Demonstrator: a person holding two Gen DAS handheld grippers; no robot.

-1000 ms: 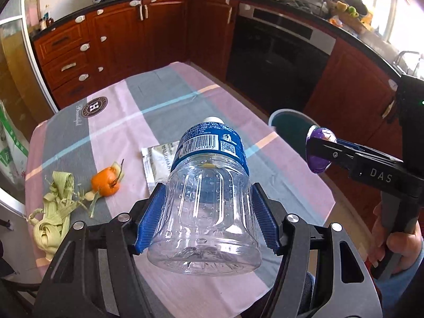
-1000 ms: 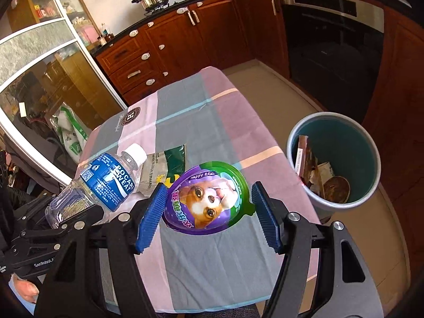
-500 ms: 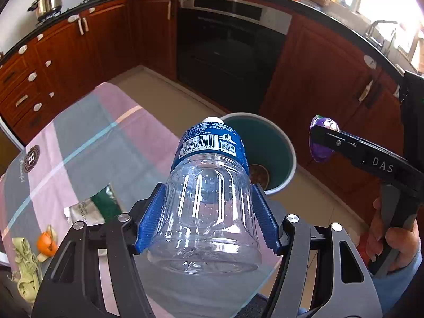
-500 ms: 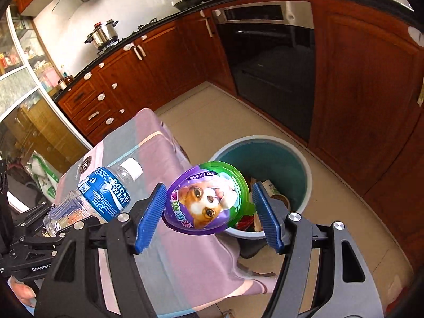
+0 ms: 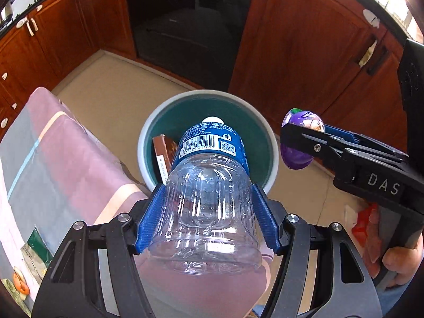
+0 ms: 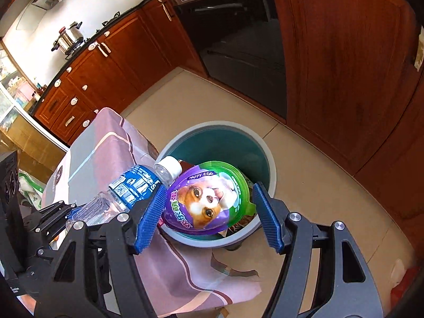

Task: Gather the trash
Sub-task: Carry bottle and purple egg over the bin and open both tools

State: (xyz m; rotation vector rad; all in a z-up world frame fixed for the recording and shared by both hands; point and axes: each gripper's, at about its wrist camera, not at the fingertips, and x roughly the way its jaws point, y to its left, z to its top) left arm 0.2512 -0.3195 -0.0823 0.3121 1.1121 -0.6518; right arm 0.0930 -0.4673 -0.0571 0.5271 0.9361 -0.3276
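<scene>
My left gripper (image 5: pixel 207 198) is shut on a clear plastic bottle (image 5: pixel 206 212) with a blue label, held by its lower body. Its white cap points down into the teal bin (image 5: pixel 273 143) on the floor. My right gripper (image 6: pixel 209 193) is shut on a purple and green egg-shaped package (image 6: pixel 209 198) with a dog picture, held above the bin's near rim (image 6: pixel 267 159). In the left wrist view the right gripper (image 5: pixel 299 137) and its package (image 5: pixel 296 156) hang over the bin's right side. The bottle (image 6: pixel 132 185) shows at the left in the right wrist view.
A brown wrapper (image 5: pixel 164 148) lies inside the bin. The table with a striped cloth (image 5: pixel 66 159) stands left of the bin, bearing a sachet (image 5: pixel 37 249) and orange peel (image 5: pixel 20 286). Wooden cabinets and a dark oven (image 5: pixel 185 13) stand behind. A hand (image 5: pixel 400 259) holds the right gripper.
Both grippers have swung away from above the table to over the bin, carrying the bottle and the egg package. They have tipped further downward.
</scene>
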